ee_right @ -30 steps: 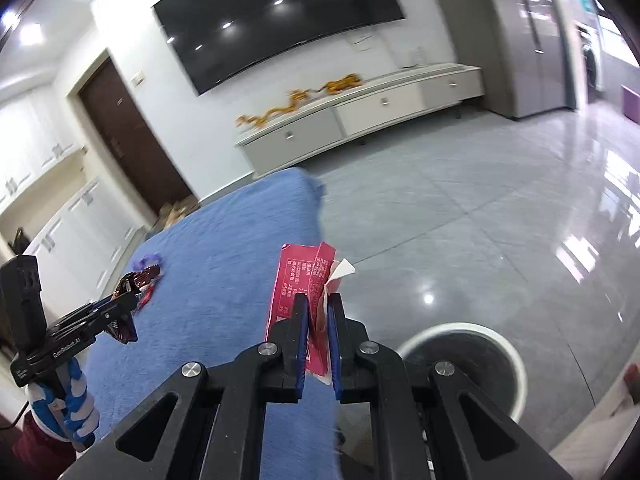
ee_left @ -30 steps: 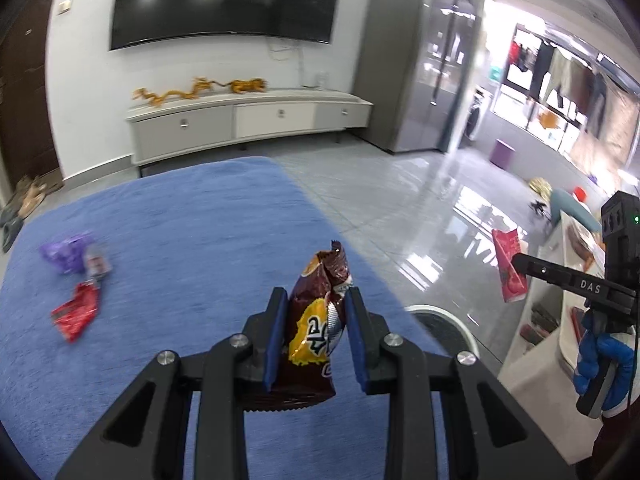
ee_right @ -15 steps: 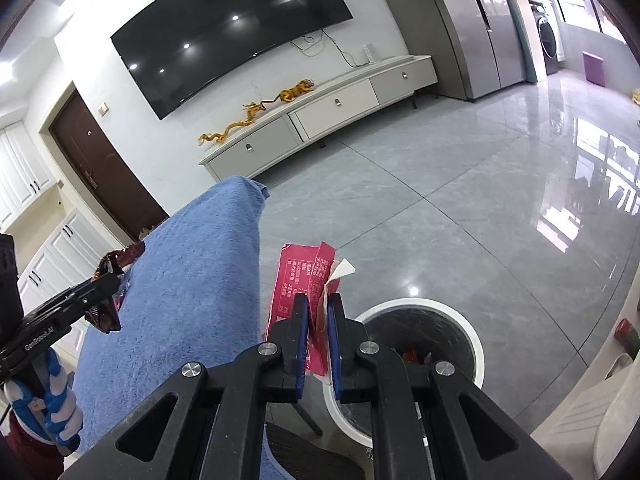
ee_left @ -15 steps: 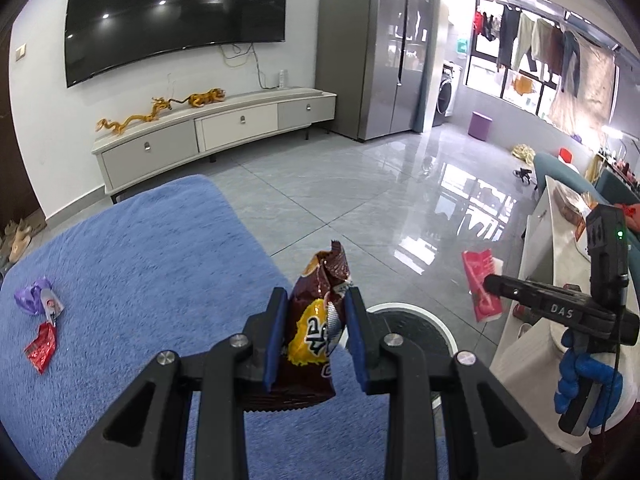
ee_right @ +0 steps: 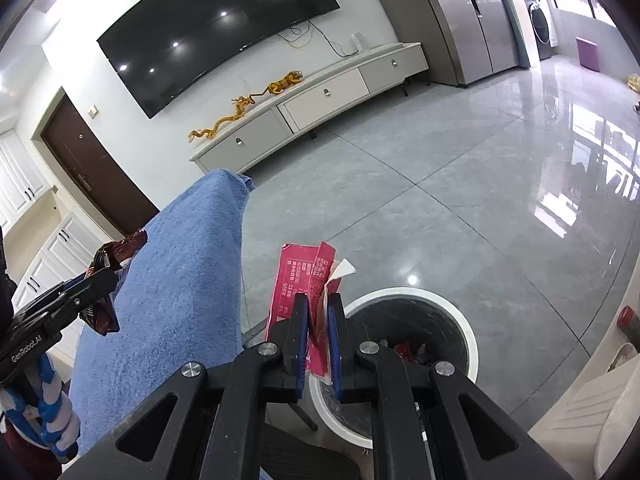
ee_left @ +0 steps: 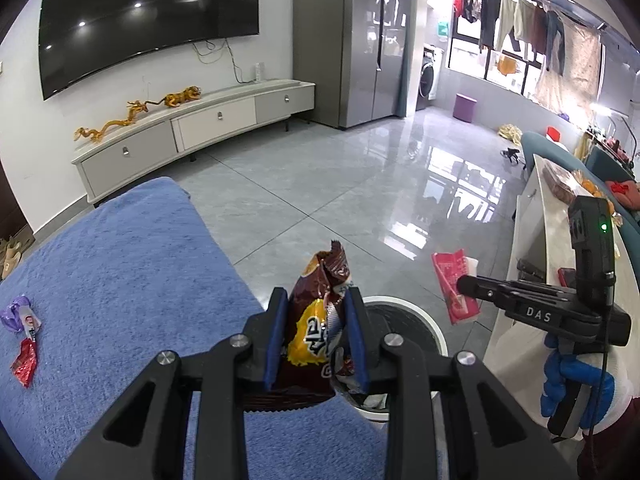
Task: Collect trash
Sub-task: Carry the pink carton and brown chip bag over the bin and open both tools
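Note:
My left gripper (ee_left: 316, 308) is shut on a brown and yellow snack bag (ee_left: 320, 304), held over the table's right edge next to the white-rimmed trash bin (ee_left: 424, 320). My right gripper (ee_right: 318, 312) is shut on a pink wrapper (ee_right: 300, 276), held just left of the bin (ee_right: 472, 344), which has trash inside. The right gripper (ee_left: 464, 284) with the pink wrapper (ee_left: 454, 286) shows in the left wrist view. The left gripper (ee_right: 108, 276) with the brown bag (ee_right: 116, 252) shows in the right wrist view. A purple wrapper (ee_left: 16, 312) and a red wrapper (ee_left: 24, 366) lie on the blue tablecloth (ee_left: 120, 280).
The blue-covered table (ee_right: 180, 280) stands left of the bin. A white counter (ee_left: 536, 216) with food on it stands to the right. A TV cabinet (ee_left: 192, 128) runs along the far wall across a grey tiled floor.
Both grippers have moved right, off the table toward the bin, each still holding its trash. The bin has come closer in both views.

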`<state>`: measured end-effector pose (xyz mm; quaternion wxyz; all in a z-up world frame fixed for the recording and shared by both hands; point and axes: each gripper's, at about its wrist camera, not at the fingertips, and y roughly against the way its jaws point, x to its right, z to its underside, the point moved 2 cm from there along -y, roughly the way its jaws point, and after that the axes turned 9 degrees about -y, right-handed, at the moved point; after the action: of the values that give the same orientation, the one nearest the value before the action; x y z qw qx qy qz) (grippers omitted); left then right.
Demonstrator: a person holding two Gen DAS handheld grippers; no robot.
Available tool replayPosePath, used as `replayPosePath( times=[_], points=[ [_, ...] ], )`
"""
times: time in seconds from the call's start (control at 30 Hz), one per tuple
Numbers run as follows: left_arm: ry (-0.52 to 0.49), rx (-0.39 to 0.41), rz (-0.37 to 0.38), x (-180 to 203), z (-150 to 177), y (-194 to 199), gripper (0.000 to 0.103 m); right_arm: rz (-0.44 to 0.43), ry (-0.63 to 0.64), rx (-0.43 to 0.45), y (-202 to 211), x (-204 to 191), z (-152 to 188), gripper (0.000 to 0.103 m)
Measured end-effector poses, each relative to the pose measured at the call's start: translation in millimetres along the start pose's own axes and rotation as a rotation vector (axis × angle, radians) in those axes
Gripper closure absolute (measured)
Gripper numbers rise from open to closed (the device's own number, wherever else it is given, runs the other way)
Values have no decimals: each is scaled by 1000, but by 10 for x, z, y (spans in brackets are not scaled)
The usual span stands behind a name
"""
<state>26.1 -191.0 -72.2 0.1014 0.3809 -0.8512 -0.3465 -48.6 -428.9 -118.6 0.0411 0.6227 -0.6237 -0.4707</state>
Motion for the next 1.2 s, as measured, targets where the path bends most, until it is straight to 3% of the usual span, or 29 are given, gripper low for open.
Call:
replayPosePath(
  times=[0.7,0.9,1.13,1.2],
  points=[
    [-42,-107,69,440,-156,-612,75,32,-90,-52,-196,431,81,94],
    [-13,-173,138,526,-204,-944,73,59,-117,-81,-293,568,130,92],
    [-2,-193,177,645,-226,-1160,73,90,-144,-109,-390,697,177,91],
    [4,-199,190,659,-242,-1202,68,101,-144,-118,-430,713,178,91]
  ],
)
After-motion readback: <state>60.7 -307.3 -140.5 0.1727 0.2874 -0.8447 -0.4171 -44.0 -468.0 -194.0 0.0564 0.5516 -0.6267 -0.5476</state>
